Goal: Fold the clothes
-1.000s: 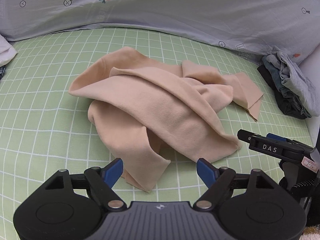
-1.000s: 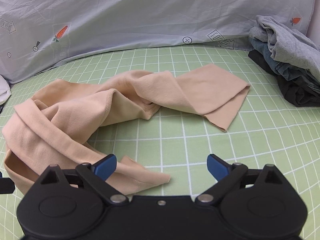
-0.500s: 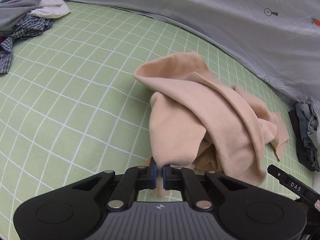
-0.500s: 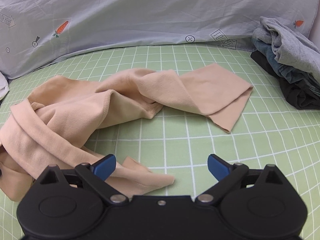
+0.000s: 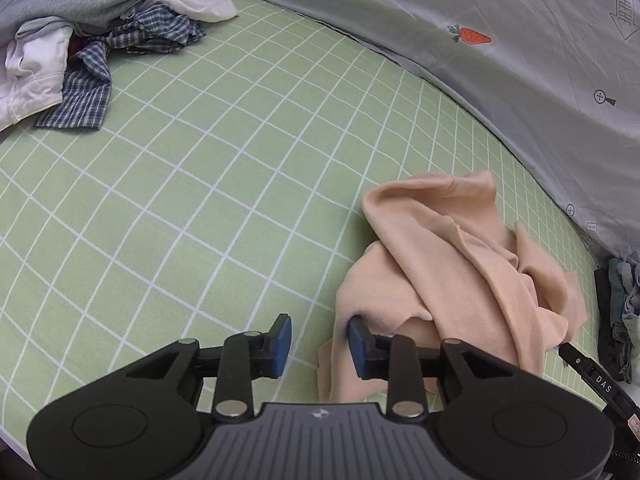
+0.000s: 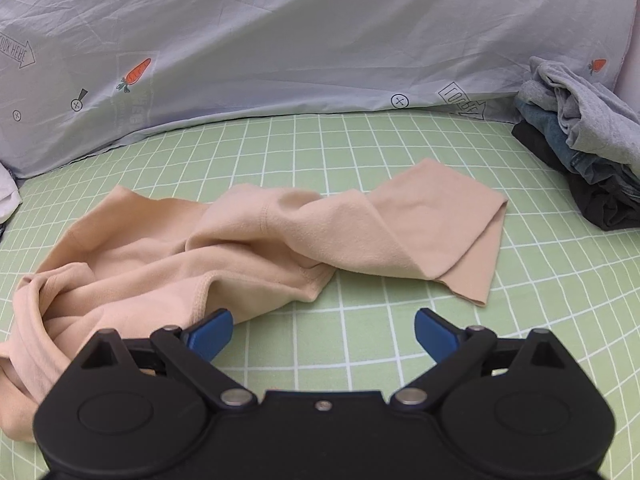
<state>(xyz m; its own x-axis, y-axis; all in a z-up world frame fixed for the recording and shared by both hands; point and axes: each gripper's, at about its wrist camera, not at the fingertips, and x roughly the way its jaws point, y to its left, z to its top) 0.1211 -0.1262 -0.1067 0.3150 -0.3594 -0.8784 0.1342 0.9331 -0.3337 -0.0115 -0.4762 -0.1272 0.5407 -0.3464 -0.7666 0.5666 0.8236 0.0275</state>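
Observation:
A crumpled beige garment (image 5: pixel 452 276) lies on the green checked sheet (image 5: pixel 208 208). My left gripper (image 5: pixel 318 340) is open at the garment's left edge; its right blue pad touches the cloth and nothing sits between the jaws. In the right wrist view the same garment (image 6: pixel 248 248) stretches from the left to a flat sleeve end at the right. My right gripper (image 6: pixel 323 330) is wide open and empty just in front of it, its left pad next to the cloth's hem.
A heap of unfolded clothes (image 5: pixel 80 28), grey, white and blue checked, lies at the far left. A stack of folded grey, blue and black clothes (image 6: pixel 580 152) sits at the right. A grey printed sheet (image 6: pixel 280 48) rises behind the bed.
My left gripper was open, then shut on the garment's edge half a second ago while swinging left, and now has opened and let go. The right gripper moved slightly nearer the cloth.

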